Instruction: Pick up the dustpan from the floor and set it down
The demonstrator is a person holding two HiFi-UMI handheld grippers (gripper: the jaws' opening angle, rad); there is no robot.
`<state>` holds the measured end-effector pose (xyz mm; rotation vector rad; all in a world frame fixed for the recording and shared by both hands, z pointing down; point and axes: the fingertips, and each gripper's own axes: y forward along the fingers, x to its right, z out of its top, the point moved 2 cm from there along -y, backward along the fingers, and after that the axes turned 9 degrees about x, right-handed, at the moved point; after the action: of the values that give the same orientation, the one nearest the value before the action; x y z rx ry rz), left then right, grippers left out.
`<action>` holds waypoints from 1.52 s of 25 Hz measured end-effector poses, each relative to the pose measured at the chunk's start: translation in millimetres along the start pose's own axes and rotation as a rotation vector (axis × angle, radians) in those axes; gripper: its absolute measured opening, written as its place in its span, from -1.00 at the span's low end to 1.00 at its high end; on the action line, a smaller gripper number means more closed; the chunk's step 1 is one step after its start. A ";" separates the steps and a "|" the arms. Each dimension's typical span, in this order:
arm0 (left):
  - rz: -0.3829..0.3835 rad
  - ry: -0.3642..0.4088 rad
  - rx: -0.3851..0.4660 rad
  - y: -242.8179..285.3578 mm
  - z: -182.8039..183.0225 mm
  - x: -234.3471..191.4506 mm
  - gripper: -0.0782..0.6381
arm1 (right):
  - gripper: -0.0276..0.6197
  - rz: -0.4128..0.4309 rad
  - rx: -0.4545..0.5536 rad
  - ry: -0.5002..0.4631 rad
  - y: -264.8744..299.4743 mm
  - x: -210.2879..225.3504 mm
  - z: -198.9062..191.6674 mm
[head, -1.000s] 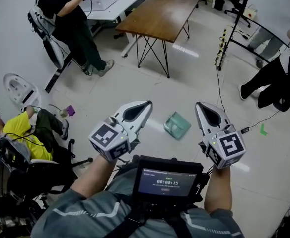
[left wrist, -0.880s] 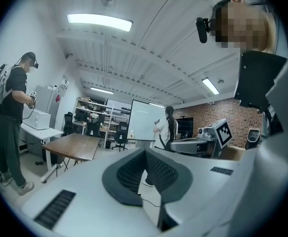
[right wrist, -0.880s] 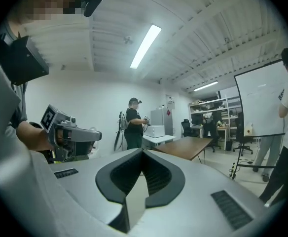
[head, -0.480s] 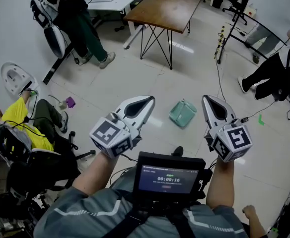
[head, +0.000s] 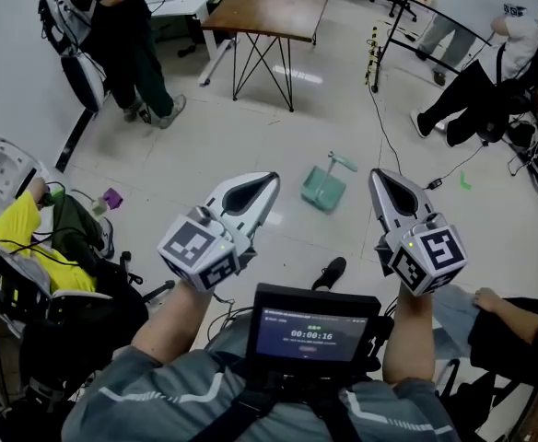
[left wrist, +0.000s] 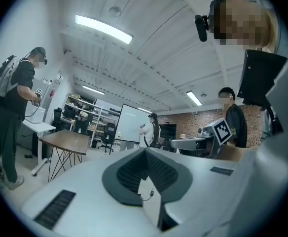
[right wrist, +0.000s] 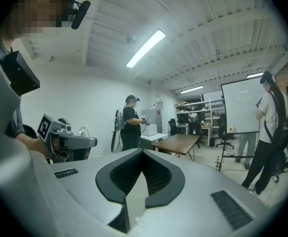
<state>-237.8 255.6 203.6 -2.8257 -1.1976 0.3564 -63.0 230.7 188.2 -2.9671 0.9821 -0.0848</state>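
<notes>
Green dustpan on floor | wooden table beyond | seated person left

The floor comes through pale, smooth and glossy, throwing back the ceiling lights. The dustpan lying on it looks like pale green plastic, smooth with a slight sheen. The table has a brown wood top, fairly matt, on thin black metal legs. My left gripper and right gripper wear smooth white plastic shells with a satin finish. Their pads are dark, ribbed and matt.
</notes>
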 end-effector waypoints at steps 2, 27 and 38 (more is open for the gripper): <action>-0.011 -0.008 0.002 -7.1 2.0 6.4 -0.69 | -0.88 -0.019 -0.010 -0.013 -13.3 -9.4 0.1; -0.055 0.047 0.041 44.7 27.4 142.8 -0.69 | -0.88 -0.028 0.023 -0.009 -154.9 38.3 58.8; -0.059 0.045 0.025 62.6 8.0 164.0 -0.68 | -0.88 -0.033 0.041 -0.001 -178.4 60.7 50.4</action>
<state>-85.2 328.7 155.9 -2.7553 -1.2558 0.3008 94.7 337.5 146.3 -2.9464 0.9207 -0.1029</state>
